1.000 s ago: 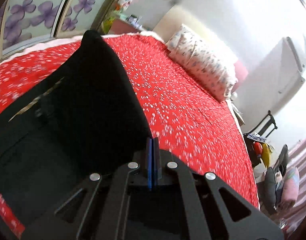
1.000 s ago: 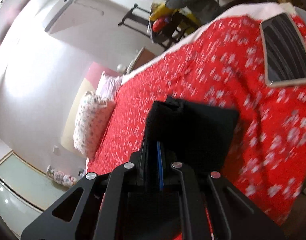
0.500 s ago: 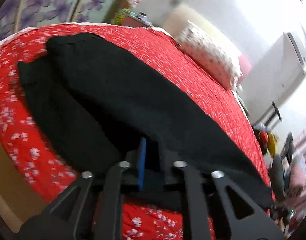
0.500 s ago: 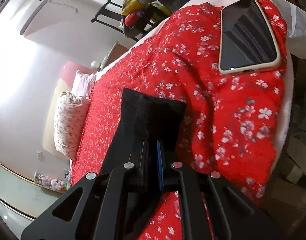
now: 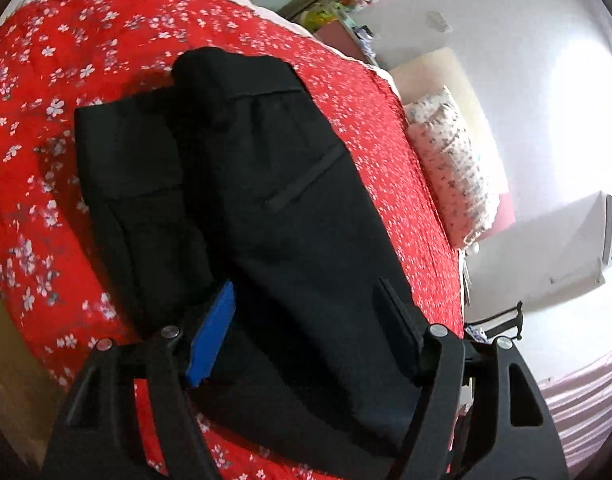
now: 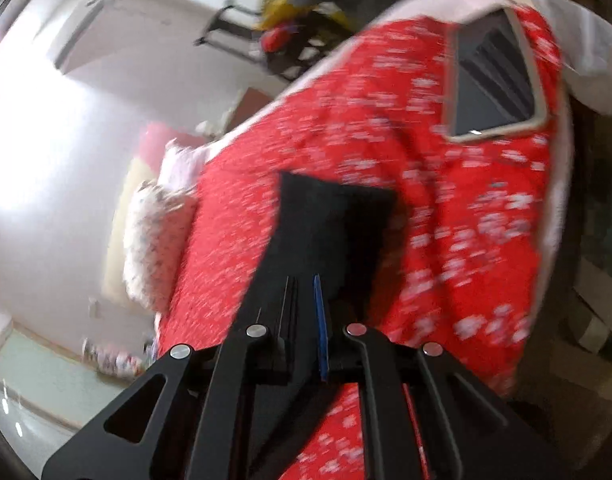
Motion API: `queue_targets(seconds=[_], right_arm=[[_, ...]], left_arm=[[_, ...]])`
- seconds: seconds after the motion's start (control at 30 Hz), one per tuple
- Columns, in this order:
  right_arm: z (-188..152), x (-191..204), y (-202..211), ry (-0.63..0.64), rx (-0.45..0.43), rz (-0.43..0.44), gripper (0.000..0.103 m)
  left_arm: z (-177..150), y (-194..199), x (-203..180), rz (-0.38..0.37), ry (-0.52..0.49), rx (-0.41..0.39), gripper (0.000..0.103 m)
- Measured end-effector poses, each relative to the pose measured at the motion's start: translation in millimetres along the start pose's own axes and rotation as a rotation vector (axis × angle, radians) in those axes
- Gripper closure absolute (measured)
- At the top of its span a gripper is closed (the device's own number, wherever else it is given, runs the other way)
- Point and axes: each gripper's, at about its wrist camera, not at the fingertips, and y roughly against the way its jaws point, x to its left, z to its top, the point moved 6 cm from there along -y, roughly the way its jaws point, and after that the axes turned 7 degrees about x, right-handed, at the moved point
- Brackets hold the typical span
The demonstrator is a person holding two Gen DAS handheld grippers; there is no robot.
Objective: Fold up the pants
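The black pants (image 5: 266, 208) lie on the red flowered bedspread (image 5: 38, 120), folded lengthwise with the waistband end far from me and a back pocket slit showing. My left gripper (image 5: 306, 308) is open just above the near part of the pants, holding nothing. In the right wrist view the leg end of the pants (image 6: 330, 220) lies flat on the bedspread (image 6: 466, 220). My right gripper (image 6: 306, 296) has its jaws a narrow gap apart over that cloth; the frame is blurred and I cannot tell whether cloth is pinched.
A phone in a pale case (image 6: 494, 92) lies on the bed corner to the right. A flowered pillow (image 5: 454, 168) sits at the head of the bed. A chair with clothes (image 6: 290, 20) stands beyond the bed. The bed edge drops off at the left (image 5: 10, 320).
My left gripper was shut on the pants and has opened; the pants now lie flat on the bed. My right gripper's jaws have parted slightly and the view has swung.
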Motion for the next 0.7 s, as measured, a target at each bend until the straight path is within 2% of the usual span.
queue_targets(seconds=[0.03,0.07,0.1,0.2,0.27,0.3,0.33,0.4,0.53,0.7], right_arm=[[-8.5,15.6,-1.3,0.063,0.022,0.023,0.081],[-17.3,27.7,-3.0,0.11,0.047,0.049,0.045],[-28.0,38.6,-4.7,0.15,0.073,0.083,0.021],[-73.8,73.1,-12.5,0.239,0.211,0.284,0.026],[-93.8,80.1,-20.9,0.246,0.305,0.34,0.034],[-103.1,82.0,-26.6,0.243,0.357,0.357,0.042],[-114.6,82.7,-33.2,0.235,0.419,0.373,0.046],[-133.6,83.8,-43.1,0.232,0.51,0.383,0.053],[-157.2,87.6,-55.8,0.258,0.621,0.354,0.054],[-180.8,80.5,-73.3,0.259,0.728,0.26,0.054]], left_arm=[[3.5,-0.7,1.6,-0.002,0.012,-0.002,0.033],[5.1,-1.8,2.1,-0.001,0.022,-0.002,0.033],[7.1,-1.6,3.3,-0.001,0.028,-0.005,0.032],[19.1,-2.2,2.9,0.006,0.041,-0.02,0.03],[24.2,-1.5,3.4,0.016,0.04,-0.031,0.03],[26.9,-2.6,1.1,0.022,0.039,-0.031,0.03],[28.9,-3.5,0.8,0.028,0.039,-0.033,0.03],[27.2,-4.3,-0.9,0.034,0.038,-0.035,0.03],[27.0,-4.5,-1.8,0.04,0.027,-0.038,0.03],[26.5,-4.3,-1.4,0.039,0.021,-0.036,0.03]])
